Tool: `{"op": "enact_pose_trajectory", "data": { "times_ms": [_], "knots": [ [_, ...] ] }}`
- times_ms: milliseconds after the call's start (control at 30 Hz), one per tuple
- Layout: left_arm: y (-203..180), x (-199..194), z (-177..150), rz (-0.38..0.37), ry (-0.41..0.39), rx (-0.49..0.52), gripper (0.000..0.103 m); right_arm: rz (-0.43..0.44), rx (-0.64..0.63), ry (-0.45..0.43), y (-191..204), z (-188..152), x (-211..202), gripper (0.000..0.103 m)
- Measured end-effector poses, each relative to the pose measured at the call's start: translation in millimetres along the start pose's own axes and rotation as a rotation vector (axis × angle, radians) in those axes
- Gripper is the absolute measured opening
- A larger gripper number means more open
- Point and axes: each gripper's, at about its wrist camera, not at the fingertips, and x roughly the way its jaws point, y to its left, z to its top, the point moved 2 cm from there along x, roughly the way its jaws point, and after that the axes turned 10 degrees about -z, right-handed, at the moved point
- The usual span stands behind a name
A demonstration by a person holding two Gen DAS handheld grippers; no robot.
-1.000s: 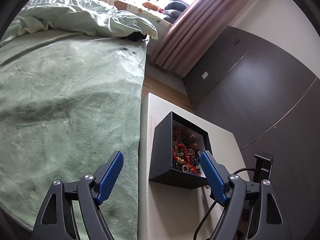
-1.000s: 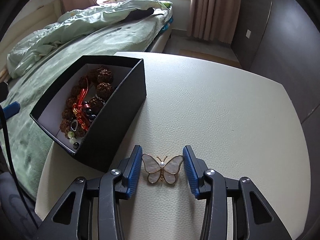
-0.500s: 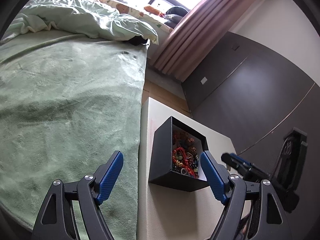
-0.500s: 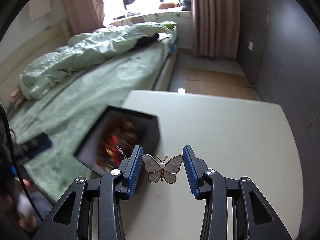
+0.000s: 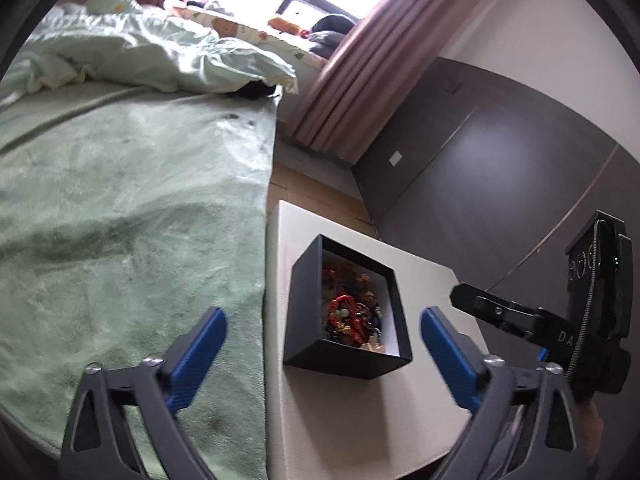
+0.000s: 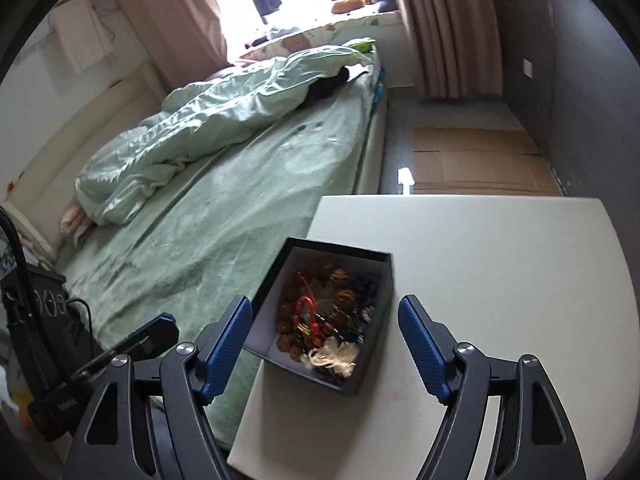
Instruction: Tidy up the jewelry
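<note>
While your grippers hang above the scene, read it from left to right. At far left lies the bed (image 5: 132, 184), which plays no part in the task. Your left gripper (image 5: 320, 350) hovers next, jaws spread wide and holding nothing, set off to the bed side, probably so that it leaves the box free. Beside the bed stands the bench (image 6: 500, 264), and near its bed-side edge rests the box (image 6: 372, 376), black, lidless and upright, placed within easy reach of both grippers. Inside it lies the jewelry (image 6: 320, 320): brown beads, a red cord, dark stones and, at the near end, the pale butterfly brooch (image 6: 338, 354) resting on top of the heap. Your right gripper (image 6: 324, 332) hangs directly over the box, jaws wide apart and empty, a pose that suits a drop just made. On the right gripper's body, seen from the left wrist, the letters "DA" can be read; the remainder is hidden.
</note>
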Motion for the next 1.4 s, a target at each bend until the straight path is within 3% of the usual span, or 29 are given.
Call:
{"op": "enact_pose_trajectory", "data": {
  "times_ms": [100,200,300,400,833,1033,1400],
  "knots": [
    [-14,-6,-2,-0.012,-0.003,0.018,0.102,-0.019,0.030,-0.006,-14,-6,-19,0.077],
    [-29,-14,-4,-0.014,-0.010,0.041,0.102,-0.039,0.051,-0.012,-26,-13,-34,0.088],
    [-50,-25,-7,-0.004,-0.011,0.076,0.102,-0.057,0.079,-0.016,-39,-25,-54,0.091],
    [-69,-34,-7,0.022,-0.006,0.114,0.103,-0.060,0.098,-0.033,-47,-36,-73,0.103],
    [-162,-86,-31,0.079,-0.035,0.301,0.103,-0.138,0.130,-0.174,-73,-81,-176,0.103],
    [-184,-96,-51,0.128,-0.001,0.343,0.103,-0.099,0.136,-0.201,-82,-99,-211,0.103],
    [-213,-125,-81,0.128,-0.013,0.385,0.103,-0.026,0.119,-0.222,-81,-132,-258,0.103]
  ]
}}
